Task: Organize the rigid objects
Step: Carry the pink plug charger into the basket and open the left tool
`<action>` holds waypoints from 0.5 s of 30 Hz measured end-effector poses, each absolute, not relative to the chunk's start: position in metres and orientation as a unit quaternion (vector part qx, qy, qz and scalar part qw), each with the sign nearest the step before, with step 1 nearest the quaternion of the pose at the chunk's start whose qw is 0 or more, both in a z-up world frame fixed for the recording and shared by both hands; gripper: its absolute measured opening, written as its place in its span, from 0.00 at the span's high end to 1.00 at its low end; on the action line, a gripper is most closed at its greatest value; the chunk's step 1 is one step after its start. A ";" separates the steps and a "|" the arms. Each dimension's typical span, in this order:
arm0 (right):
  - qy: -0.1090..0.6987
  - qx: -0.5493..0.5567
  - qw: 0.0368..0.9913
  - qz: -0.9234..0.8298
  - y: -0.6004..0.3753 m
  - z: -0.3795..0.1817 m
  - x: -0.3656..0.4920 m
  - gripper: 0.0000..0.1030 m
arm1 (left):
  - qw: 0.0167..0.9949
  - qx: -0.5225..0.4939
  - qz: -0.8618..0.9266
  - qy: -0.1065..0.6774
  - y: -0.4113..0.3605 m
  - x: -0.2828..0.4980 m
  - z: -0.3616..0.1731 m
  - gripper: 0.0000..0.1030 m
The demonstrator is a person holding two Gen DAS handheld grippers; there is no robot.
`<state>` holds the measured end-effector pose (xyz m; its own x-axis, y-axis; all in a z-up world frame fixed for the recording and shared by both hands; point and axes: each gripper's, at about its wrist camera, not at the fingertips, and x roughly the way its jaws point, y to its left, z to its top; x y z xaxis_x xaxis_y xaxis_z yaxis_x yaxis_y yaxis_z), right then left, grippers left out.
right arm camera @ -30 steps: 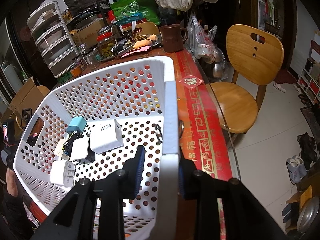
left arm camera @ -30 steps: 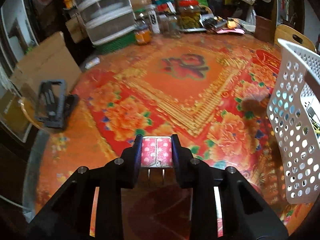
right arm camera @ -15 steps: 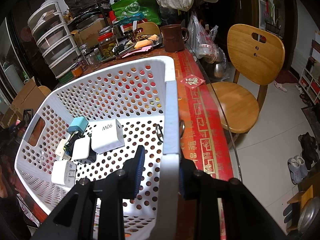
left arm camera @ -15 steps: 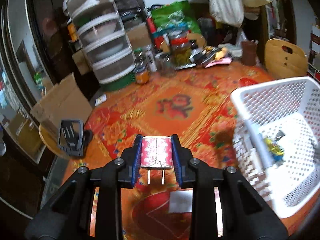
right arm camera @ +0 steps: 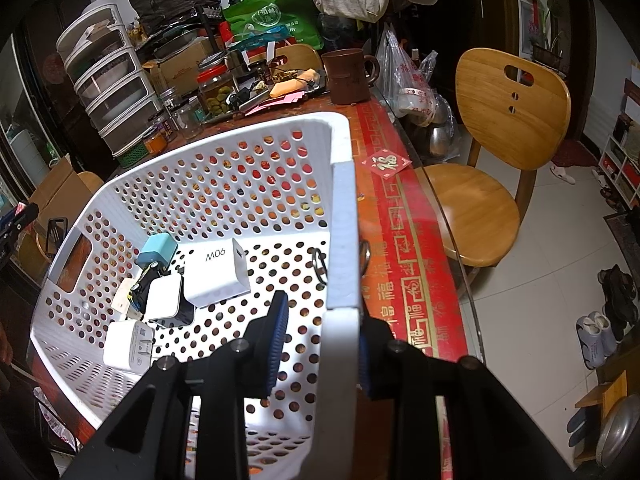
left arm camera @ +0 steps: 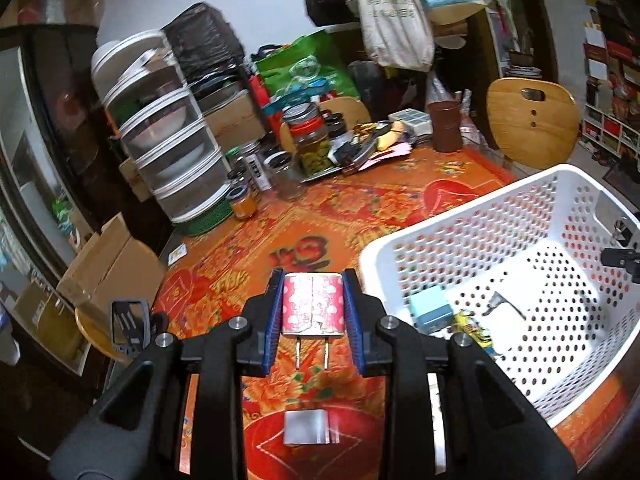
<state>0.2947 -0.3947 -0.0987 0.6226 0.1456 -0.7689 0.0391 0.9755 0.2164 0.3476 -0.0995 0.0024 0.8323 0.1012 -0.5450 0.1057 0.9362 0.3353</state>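
The left gripper [left arm camera: 313, 320] is clamped on a pink polka-dot wall charger [left arm camera: 313, 309], its blue pads pressed to both sides and the two metal prongs pointing back toward the camera. It hangs in the air above the red and orange floral tablecloth [left arm camera: 280, 236], just left of the white perforated basket [left arm camera: 472, 208].

The right gripper [right arm camera: 320, 344] pinches the basket's right wall [right arm camera: 340, 240], one finger inside and one outside, jaws closed on the plastic.

Down in the basket sits a white charger marked 90W [right arm camera: 218, 274], with a light blue charger [right arm camera: 157, 249] at its far left, a smaller white charger [right arm camera: 163, 298] beside it and another white plug [right arm camera: 127, 345] nearer the front. A small yellow and black thing lies among them; I can't make out what.

At the far side of the table stand a pickle jar [left arm camera: 314, 145], a brown mug [right arm camera: 347, 77] and a stack of plastic drawers [left arm camera: 168, 136]. A wooden chair [right arm camera: 496, 144] stands to the right.
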 end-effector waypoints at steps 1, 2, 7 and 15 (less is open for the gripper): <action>0.433 0.107 0.894 0.030 -0.395 -0.099 0.295 0.72 | 0.940 0.185 -0.006 0.287 -0.108 0.346 0.003 0.75; 0.433 0.107 0.894 0.030 -0.394 -0.099 0.295 0.71 | 0.939 0.189 -0.011 0.286 -0.115 0.345 0.003 0.75; 0.433 0.108 0.895 0.031 -0.394 -0.099 0.295 0.71 | 0.933 0.208 -0.035 0.290 -0.149 0.344 -0.002 0.75; 0.432 0.108 0.895 0.031 -0.394 -0.099 0.295 0.71 | 0.911 0.243 -0.078 0.325 -0.204 0.346 -0.036 0.75</action>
<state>0.2952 -0.3936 -0.0988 0.6244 0.1493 -0.7667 0.0381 0.9746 0.2208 0.3459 -0.2037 -0.0359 0.7759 0.0151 -0.6306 0.3008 0.8699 0.3909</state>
